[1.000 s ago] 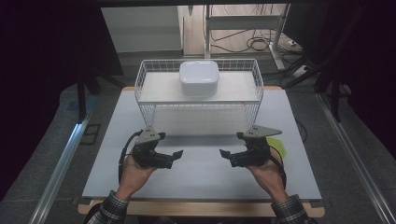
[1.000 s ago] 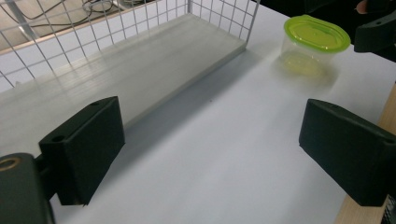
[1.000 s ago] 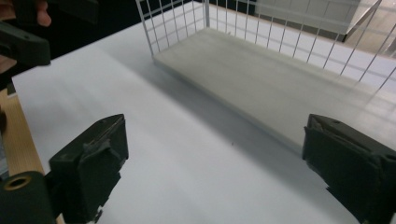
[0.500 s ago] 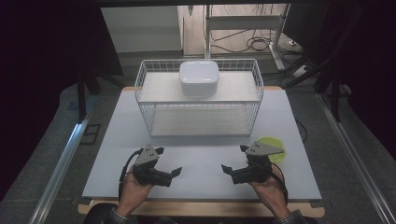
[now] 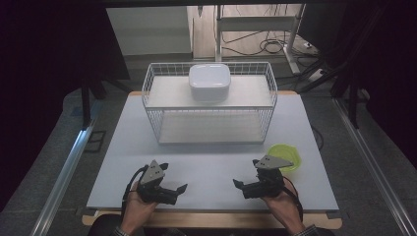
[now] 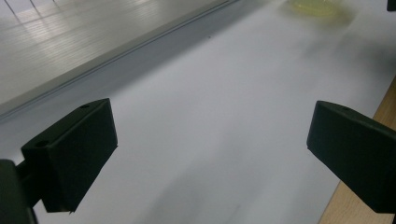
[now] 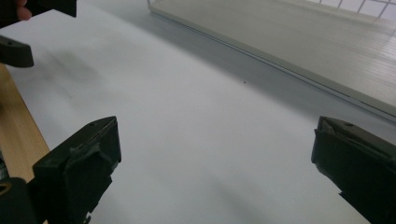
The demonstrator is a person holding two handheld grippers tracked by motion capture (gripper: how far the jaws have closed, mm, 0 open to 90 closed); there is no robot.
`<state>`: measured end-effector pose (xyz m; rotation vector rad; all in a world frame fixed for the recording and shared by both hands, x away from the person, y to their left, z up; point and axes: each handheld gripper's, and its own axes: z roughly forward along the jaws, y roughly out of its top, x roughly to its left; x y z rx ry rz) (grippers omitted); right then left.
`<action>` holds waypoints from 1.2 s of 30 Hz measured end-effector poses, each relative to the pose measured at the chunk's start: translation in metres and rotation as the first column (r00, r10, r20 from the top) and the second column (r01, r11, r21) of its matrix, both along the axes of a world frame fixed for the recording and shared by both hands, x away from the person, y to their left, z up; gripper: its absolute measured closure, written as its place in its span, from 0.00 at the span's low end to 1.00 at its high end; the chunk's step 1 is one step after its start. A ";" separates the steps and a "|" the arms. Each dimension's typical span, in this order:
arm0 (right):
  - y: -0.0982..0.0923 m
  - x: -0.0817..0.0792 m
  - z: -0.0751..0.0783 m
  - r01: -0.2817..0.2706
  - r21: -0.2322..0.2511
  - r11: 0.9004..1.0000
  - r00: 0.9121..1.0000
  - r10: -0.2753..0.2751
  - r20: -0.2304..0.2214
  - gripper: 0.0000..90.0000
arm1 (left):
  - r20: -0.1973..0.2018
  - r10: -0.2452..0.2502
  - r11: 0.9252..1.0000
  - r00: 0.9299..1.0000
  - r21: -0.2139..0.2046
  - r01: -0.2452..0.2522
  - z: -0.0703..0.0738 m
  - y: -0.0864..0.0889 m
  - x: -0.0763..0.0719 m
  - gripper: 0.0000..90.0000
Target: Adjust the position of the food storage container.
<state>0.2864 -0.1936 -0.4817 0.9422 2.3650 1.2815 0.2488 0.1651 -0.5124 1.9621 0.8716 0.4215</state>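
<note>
You've lowered both hands to the near edge of the table, left gripper (image 5: 173, 184) and right gripper (image 5: 245, 183) spread wide and empty, the green bowl (image 5: 284, 156) untouched just beyond your right gripper.

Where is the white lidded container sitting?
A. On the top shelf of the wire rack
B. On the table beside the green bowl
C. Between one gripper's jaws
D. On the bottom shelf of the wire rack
A: the high view shows the white container resting on the upper shelf of the wire rack, with the lower shelf bare.
</note>
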 end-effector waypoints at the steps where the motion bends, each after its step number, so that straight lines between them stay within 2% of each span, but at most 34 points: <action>1: -0.001 0.001 0.000 0.008 0.004 1.000 1.000 -0.008 -0.006 0.02 | -0.001 -0.002 1.000 1.000 0.002 0.002 -0.001 0.000 0.000 0.02; 5: -0.007 0.004 0.003 0.038 0.018 0.999 0.999 -0.037 -0.018 0.02 | -0.017 -0.007 1.000 1.000 0.003 0.007 -0.003 -0.001 0.002 0.02; 8: -0.012 0.007 0.005 0.066 0.003 0.998 0.998 -0.066 -0.023 0.04 | -0.022 -0.006 1.000 1.000 0.005 0.006 -0.004 0.000 0.002 0.02; 9: -0.014 0.007 0.006 0.081 -0.008 0.997 0.996 -0.081 -0.021 0.09 | -0.024 -0.005 1.000 1.000 0.005 0.006 -0.004 0.000 0.002 0.02; 11: -0.020 0.008 0.009 0.114 -0.014 0.993 0.993 -0.114 -0.010 0.25 | -0.027 -0.006 1.000 1.000 0.002 0.006 -0.005 0.000 0.003 0.02; 14: -0.029 0.010 0.013 0.132 -0.024 0.991 0.991 -0.133 -0.005 0.43 | -0.033 -0.008 1.000 0.999 0.000 0.008 -0.006 0.000 0.004 0.02; 22: -0.059 0.017 0.025 0.173 0.000 0.985 0.985 -0.173 0.003 0.73 | -0.048 -0.017 1.000 0.999 0.006 0.017 -0.007 -0.002 0.004 0.02; 24: -0.068 0.020 0.027 0.213 0.005 0.977 0.977 -0.213 0.001 0.79 | -0.052 -0.017 1.000 0.999 0.006 0.018 -0.008 -0.002 0.005 0.02; 26: -0.077 0.023 0.028 0.270 -0.006 0.963 0.963 -0.270 0.000 0.83 | -0.055 -0.018 1.000 0.998 0.002 0.018 -0.008 -0.003 0.006 0.03; 29: -0.092 0.027 0.030 0.315 0.026 0.949 0.949 -0.315 -0.008 0.93 | -0.057 -0.023 1.000 0.998 0.002 0.024 -0.009 -0.004 0.006 0.03; 31: -0.101 0.028 0.032 0.346 0.026 0.938 0.938 -0.346 0.005 0.99 | -0.057 -0.028 1.000 0.998 0.003 0.028 -0.009 -0.005 0.006 0.03; 36: -0.122 0.036 0.032 0.410 0.019 0.912 0.912 -0.410 0.002 1.00 | -0.060 -0.029 1.000 0.998 0.002 0.029 -0.009 -0.006 0.007 0.03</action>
